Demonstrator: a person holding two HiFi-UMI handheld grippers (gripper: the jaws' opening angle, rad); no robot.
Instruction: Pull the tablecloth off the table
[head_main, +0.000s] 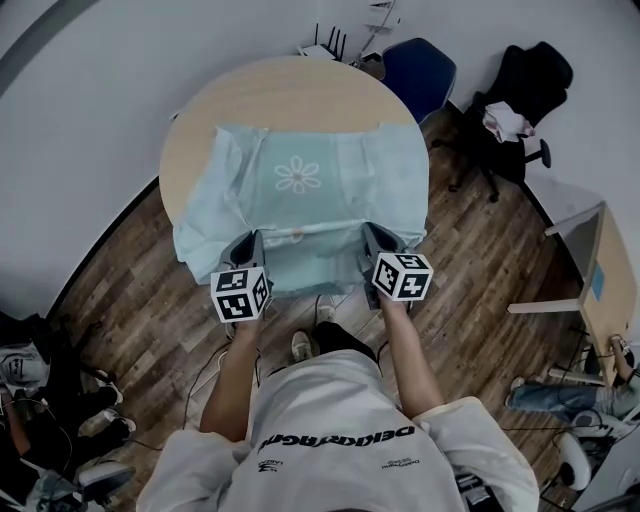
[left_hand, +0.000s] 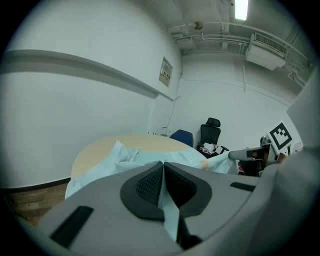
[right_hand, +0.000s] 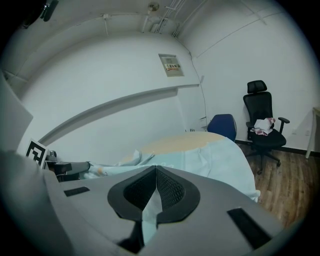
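Gripping the tablecloth (head_main: 300, 190) in both clamped jaws, we risk it snagging on the bench (head_main: 290, 95) edge, slipping free.

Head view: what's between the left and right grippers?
A span of the light blue tablecloth, its near edge off the table; left gripper and right gripper are each shut on it. Clear in the head view.
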